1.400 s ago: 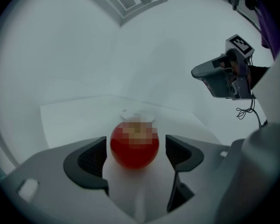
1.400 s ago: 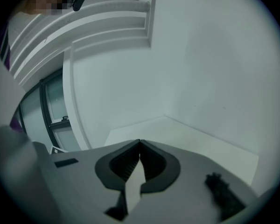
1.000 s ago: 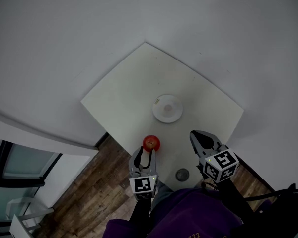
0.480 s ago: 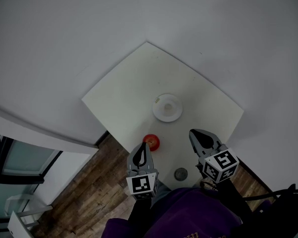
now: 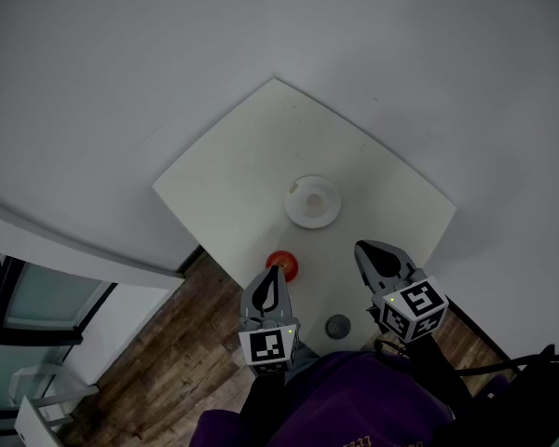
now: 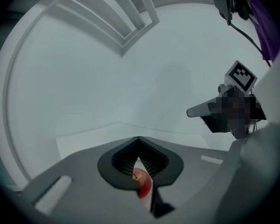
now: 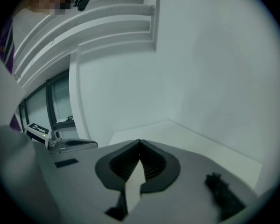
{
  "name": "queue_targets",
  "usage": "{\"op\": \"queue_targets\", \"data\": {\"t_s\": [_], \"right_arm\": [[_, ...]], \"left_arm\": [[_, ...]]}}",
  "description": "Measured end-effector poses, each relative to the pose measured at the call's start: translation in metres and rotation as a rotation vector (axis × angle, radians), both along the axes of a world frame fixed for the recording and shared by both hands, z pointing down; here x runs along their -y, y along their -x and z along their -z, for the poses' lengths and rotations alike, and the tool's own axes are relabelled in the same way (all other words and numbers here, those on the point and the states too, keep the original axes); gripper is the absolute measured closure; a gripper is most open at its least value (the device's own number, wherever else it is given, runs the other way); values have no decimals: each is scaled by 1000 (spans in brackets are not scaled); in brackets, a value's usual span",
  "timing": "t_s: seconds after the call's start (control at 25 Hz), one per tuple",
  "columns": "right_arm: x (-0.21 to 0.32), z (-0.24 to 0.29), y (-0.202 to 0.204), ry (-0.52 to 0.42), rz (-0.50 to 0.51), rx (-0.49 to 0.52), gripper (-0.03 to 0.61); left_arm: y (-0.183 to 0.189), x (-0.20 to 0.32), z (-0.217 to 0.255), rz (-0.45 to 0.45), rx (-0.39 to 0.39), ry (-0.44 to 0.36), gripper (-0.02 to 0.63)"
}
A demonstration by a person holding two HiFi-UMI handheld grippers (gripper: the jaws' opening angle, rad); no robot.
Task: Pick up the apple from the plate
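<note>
Since its jaws stand pressed together tip to tip with nothing between the pads, the left gripper (image 5: 278, 277) is entered as closed and empty. It hangs just above the near side of the apple (image 5: 281, 263) and points a little downward across the table (image 5: 252, 166), a pose that reads as hovering clear rather than gripping. Apple, location: bare table near the edge toward the person, apart from the plate (image 5: 330, 216) and between it and the left gripper; not on the plate, not lifted. Plate: white, round, mid-table, carrying no apple; whether the fruit came off it cannot be read from one moment. Right gripper (image 5: 361, 250): jaws likewise closed on nothing, held to the right of the apple and nearer the person than the plate. It is apparently parked out of the way, since neither task item lies before it. Also present: a small dark round object (image 5: 337, 326) on the table between the two grippers, identity unclear. Apple, appearance: small, round, red, with a yellow-orange patch around a dark stem dimple on top. In the left gripper view only a sliver of it (image 6: 141, 180) shows through the slit below the closed jaws, stem upward. Handling judgement: smooth and rounded, likely to roll if nudged at the side.
</note>
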State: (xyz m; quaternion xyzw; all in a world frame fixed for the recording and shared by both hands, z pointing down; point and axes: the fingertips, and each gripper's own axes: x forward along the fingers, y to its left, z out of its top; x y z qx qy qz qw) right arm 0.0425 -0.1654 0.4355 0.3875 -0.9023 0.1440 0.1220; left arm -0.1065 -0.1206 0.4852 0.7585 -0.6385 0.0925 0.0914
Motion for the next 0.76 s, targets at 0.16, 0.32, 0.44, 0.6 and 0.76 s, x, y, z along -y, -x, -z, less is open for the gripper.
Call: {"op": "queue_targets", "data": {"t_s": [0.16,0.32,0.44,0.6,0.76], "right_arm": [[-1,-3,0,5,2,2,568],[-1,-2,0,6,-3,4,568],[1,-2,-1,9,-5,3,568],[3,-4,-2,10,-7,-2,568],[6,-2,-1,5,-2,-2,568]], "left_arm": [[0,-3,-2,8,-5,21,606],[0,-2,1,4,-6,17,606],[-1,0,3,2,-13,11,606],[-3,1,1,-3,-13,11,606],[3,3,-5,7,0,17,606]]}}
